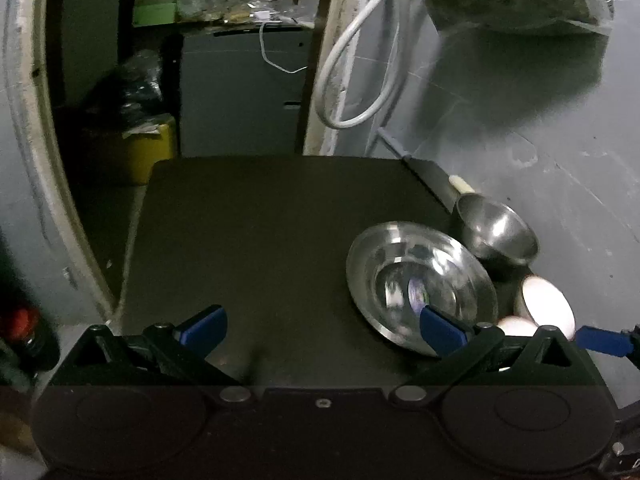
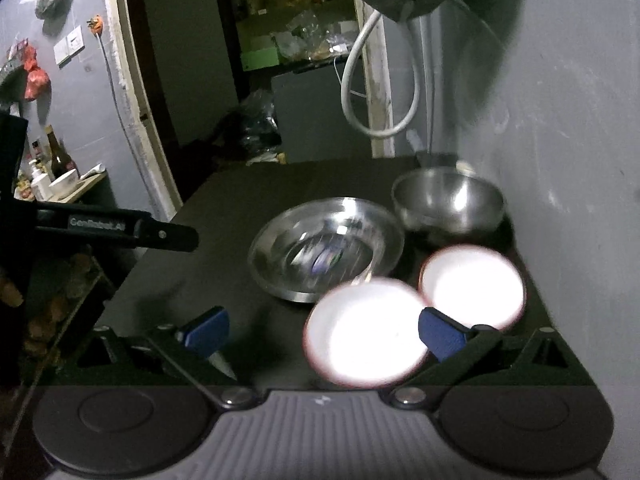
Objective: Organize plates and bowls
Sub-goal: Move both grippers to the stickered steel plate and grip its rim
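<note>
1. Now we see our left gripper point(image 1: 322, 330) spread wide and holding nothing, above the dark table point(image 1: 256, 240).
2. Our right gripper point(image 2: 324, 332) is likewise wide apart and empty.
3. Ahead and right of the left gripper sits the steel plate point(image 1: 420, 284), the steel bowl point(image 1: 498, 228) just beyond.
4. Two white bowls lie by the right gripper: the near white bowl point(image 2: 366, 332) between its fingers, untouched; the far white bowl point(image 2: 472, 286) just beyond.

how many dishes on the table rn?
4. Steel plate mid-table, steel bowl behind it by the wall, one white bowl nearest the right gripper's camera, another white bowl to its right. No stacks visible; glare hides the white ones' insides.
</note>
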`<state>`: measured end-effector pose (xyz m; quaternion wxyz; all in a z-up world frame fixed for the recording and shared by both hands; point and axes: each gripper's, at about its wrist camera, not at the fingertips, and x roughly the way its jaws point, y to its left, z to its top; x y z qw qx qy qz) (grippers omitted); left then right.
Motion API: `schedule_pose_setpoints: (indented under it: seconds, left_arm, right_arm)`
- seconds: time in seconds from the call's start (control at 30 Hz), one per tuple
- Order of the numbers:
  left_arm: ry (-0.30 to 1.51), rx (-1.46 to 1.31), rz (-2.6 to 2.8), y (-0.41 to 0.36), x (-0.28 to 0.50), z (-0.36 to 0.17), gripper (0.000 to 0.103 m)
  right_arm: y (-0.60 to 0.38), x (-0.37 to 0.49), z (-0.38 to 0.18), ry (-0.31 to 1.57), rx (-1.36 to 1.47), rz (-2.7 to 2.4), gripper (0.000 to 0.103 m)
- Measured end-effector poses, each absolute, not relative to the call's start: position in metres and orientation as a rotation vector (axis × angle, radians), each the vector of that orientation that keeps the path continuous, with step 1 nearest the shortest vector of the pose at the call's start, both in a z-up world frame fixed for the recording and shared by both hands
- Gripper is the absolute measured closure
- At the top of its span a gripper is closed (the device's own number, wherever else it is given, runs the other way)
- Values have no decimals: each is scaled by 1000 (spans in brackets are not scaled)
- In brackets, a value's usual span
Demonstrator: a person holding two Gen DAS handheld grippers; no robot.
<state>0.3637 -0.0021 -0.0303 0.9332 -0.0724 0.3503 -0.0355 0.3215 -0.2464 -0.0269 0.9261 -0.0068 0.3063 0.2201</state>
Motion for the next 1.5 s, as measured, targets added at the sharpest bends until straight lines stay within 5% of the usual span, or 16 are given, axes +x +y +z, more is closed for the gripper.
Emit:
schedule_pose_setpoints:
  seconds: [0.7, 0.93, 1.1, 1.5]
  left_arm:
    - [766, -186, -109, -9, 429, -64, 1]
    - [794, -203, -142, -14, 433, -64, 9]
    - [842, -223, -162, -18, 438, -70, 36]
    - [884, -210, -133, -3, 418, -73, 69]
  right_arm:
    - [-214, 394, -56, 667, -150, 461, 2]
    - [-211, 405, -65, 729, -148, 452, 5]
    - [-211, 409, -68, 742, -130, 465, 5]
    - [-207, 406, -61, 735, -93, 507, 21]
